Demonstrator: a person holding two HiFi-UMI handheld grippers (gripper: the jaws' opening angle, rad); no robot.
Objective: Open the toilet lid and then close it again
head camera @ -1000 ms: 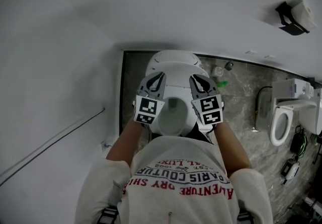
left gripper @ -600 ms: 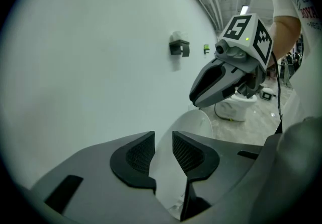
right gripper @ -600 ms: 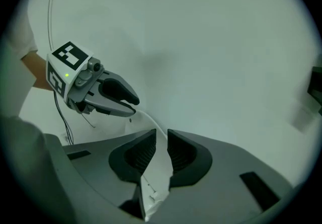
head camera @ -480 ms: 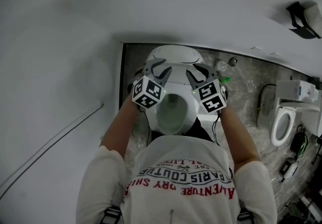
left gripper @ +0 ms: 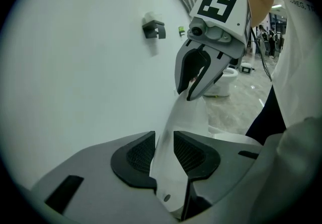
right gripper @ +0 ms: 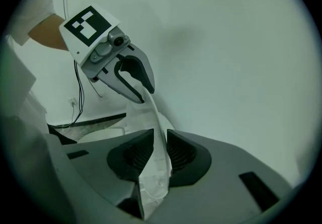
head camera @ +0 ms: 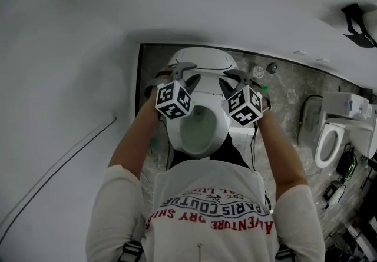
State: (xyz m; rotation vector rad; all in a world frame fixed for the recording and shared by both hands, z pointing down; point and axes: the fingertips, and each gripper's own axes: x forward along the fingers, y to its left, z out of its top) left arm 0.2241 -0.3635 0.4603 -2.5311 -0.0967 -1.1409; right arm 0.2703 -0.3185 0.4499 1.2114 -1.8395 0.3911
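Working from the left, I have the left gripper [head camera: 175, 72] at the left edge of the raised toilet lid [head camera: 201, 59], close to the white wall [head camera: 65, 78]. Its jaws have just been opening. In the left gripper view they stand apart, with the lid's thin rim running up between the ribbed pads [left gripper: 141, 153]. The pads flank the rim closely, but I don't read them as pressing on it.

The lid stands upright, tipped back toward the wall, above the open bowl [head camera: 197, 131]. I judge the opening half of the job done and the lowering not yet begun.

The right gripper [head camera: 244, 77] mirrors the left on the lid's opposite edge. Its jaws have also just been opening and are parted around the rim rather than clamped on it. I hold the lid at both sides, at about the same height, so that it should come down evenly and not twist or drop once I close on it.

Further right, a second toilet [head camera: 330, 143] stands well apart on the marbled floor [head camera: 285, 99] and plays no part in this.
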